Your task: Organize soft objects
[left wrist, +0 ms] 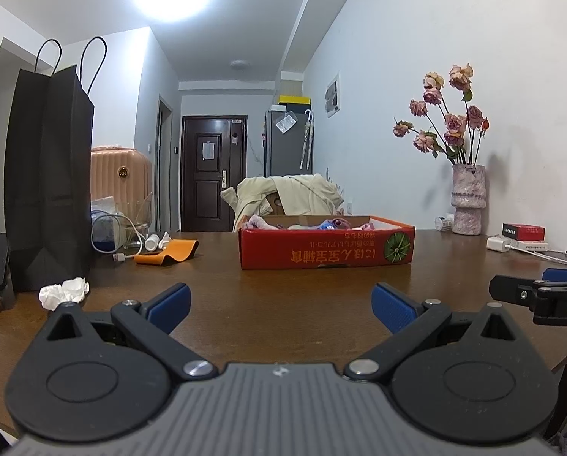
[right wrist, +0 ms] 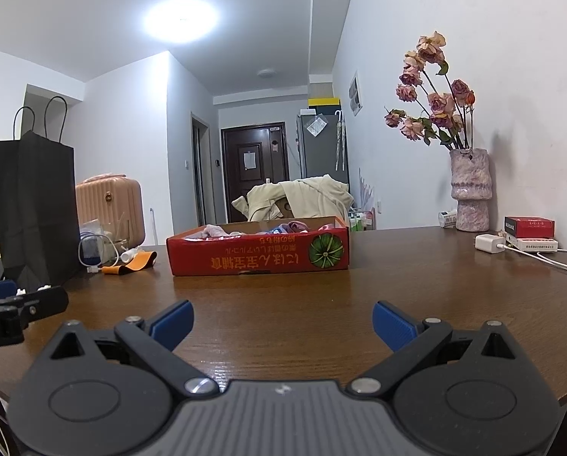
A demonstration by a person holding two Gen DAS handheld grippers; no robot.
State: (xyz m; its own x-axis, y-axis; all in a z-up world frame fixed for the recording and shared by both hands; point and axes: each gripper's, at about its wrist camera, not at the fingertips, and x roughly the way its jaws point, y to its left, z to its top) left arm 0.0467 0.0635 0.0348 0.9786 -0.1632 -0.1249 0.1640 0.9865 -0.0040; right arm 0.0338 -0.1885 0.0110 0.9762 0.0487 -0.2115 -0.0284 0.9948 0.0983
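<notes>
Soft cloths [left wrist: 332, 223] already fill the red box [left wrist: 327, 249]; left gripper [left wrist: 281, 306] and right gripper [right wrist: 283, 323] hover spread, empty; crumpled tissue [left wrist: 63, 292] remains on the desk [left wrist: 283, 288].

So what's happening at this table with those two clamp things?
A person holds a two-finger gripper in each hand over a brown wooden table. Both the left gripper and the right gripper are open and empty, hovering side by side and touching nothing. Ahead sits a red cardboard box with pink and blue soft items lying inside. No item is being handled at this moment.
</notes>
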